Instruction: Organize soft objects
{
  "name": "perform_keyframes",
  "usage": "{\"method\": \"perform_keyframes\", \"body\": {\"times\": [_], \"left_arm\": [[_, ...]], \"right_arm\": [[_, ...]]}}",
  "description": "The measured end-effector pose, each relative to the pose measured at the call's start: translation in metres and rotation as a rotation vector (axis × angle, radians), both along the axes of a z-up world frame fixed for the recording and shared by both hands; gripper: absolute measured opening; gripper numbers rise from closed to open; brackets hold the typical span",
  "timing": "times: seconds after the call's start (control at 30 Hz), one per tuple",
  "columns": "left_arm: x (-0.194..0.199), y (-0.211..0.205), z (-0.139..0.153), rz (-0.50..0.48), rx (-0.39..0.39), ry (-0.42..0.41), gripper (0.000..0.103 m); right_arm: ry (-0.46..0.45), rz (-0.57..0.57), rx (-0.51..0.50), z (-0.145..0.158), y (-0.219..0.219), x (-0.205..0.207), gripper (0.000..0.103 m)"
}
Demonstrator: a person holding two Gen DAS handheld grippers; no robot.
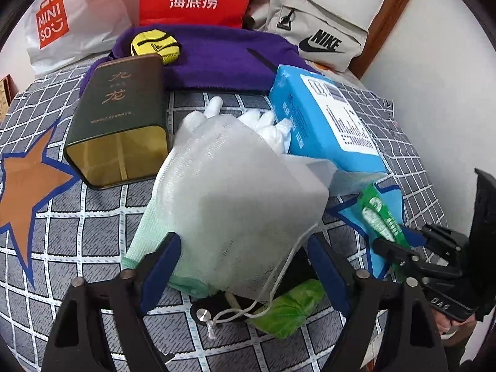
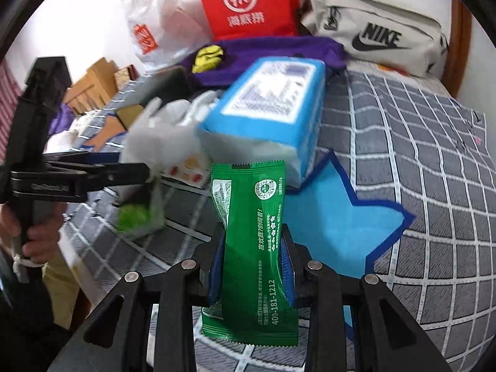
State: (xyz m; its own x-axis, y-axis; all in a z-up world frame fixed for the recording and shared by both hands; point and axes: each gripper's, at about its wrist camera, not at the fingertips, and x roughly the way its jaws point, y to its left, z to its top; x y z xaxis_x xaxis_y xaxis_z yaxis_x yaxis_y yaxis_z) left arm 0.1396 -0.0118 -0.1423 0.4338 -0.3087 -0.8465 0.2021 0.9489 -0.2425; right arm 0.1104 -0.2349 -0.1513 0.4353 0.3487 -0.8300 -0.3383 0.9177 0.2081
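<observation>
Right wrist view: the right gripper [image 2: 252, 266] is clamped tight on a green sachet [image 2: 251, 248], pinched at its waist and held upright above the checked bedsheet [image 2: 434, 186]. The left gripper [image 1: 245, 266] stands part open astride a white mesh pouch [image 1: 235, 201]; whether its pads press it I cannot tell. A blue tissue pack [image 1: 325, 117] lies just beyond, a dark tin [image 1: 121, 124] beside it, a purple towel [image 1: 217, 59] toward the bed's far edge.
</observation>
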Motion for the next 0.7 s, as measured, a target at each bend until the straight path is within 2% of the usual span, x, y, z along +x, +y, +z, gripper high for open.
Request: {"method": "perform_keyframes", "body": {"times": [0.1,0.2,0.33,0.4,0.7], "left_arm": [[0.000,0.004,0.001,0.004,-0.021,0.007,0.041],[-0.001,0.008,0.001,0.000,-0.033,0.000,0.023],[-0.010,0.017,0.010,-0.003,-0.031,-0.026,0.019],[-0.012,0.023,0.014,0.013,-0.020,-0.037,0.013],[-0.022,0.057,0.029,0.096,-0.024,-0.077,0.011]], "right_arm": [[0.016,-0.001,0.001,-0.007,0.001,0.003,0.032],[0.010,-0.003,0.010,-0.009,0.002,0.004,0.032],[0.008,0.002,0.012,-0.008,0.002,0.003,0.032],[0.009,-0.002,0.015,-0.008,0.001,0.002,0.032],[-0.007,-0.024,0.028,0.006,0.002,-0.007,0.032]]}}
